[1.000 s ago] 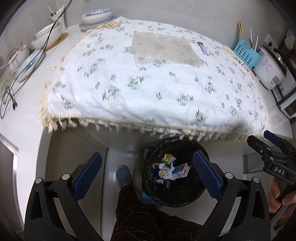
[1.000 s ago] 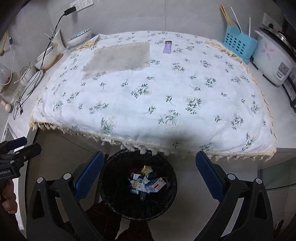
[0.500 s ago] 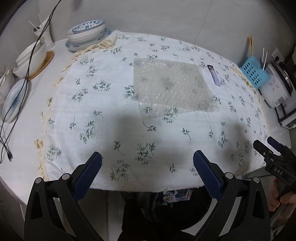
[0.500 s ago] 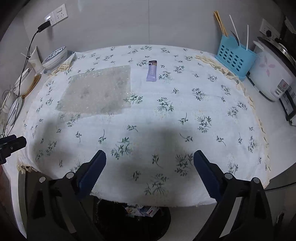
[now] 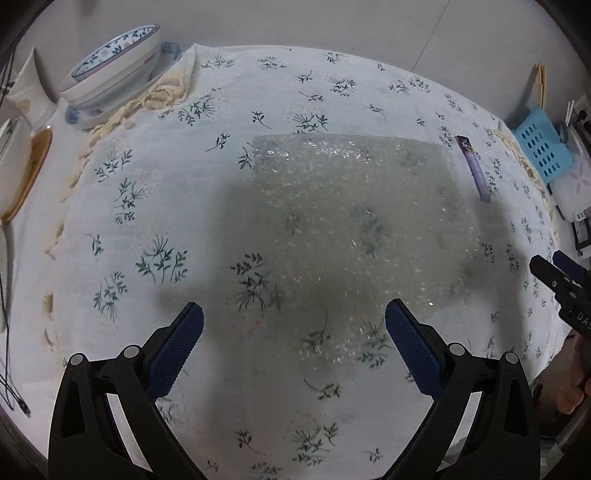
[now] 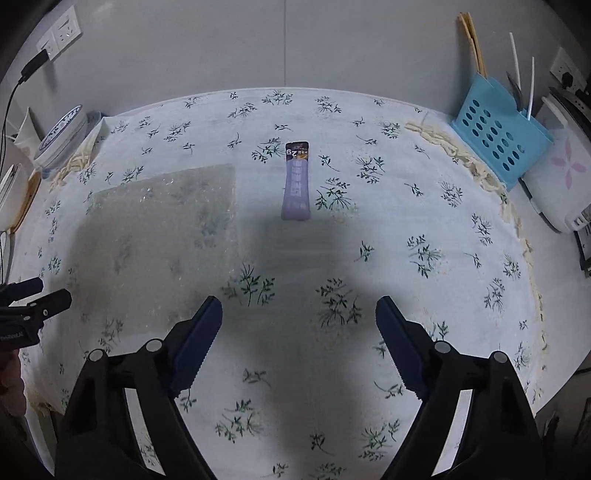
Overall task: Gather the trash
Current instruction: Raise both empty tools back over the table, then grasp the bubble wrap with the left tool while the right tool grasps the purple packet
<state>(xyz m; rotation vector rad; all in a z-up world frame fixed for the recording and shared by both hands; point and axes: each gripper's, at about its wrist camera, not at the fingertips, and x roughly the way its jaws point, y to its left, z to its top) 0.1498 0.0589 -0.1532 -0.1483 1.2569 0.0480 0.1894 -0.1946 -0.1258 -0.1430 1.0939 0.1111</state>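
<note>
A clear sheet of bubble wrap (image 5: 354,225) (image 6: 162,236) lies flat on the flowered tablecloth (image 5: 159,206). A purple snack wrapper (image 6: 296,181) (image 5: 475,169) lies just right of it. My left gripper (image 5: 293,325) hovers open over the sheet's near edge, nothing between its blue pads. Over bare cloth, short of the wrapper, my right gripper (image 6: 298,317) has its jaws closing with nothing between them; it also shows at the right edge of the left wrist view (image 5: 554,280). The left gripper's tips (image 6: 44,299) appear at the left edge of the right wrist view.
Stacked blue-and-white bowls (image 5: 110,77) and plates sit at the table's far left, with a cable along that edge. A blue utensil holder (image 6: 495,136) and a white rice cooker (image 6: 561,177) stand at the far right. A wall with sockets (image 6: 62,33) is behind.
Both grippers have moved from above the black bin at the table's front edge forward over the cloth; the bin has left view. The bubble wrap and wrapper are much nearer. The right jaws have narrowed.
</note>
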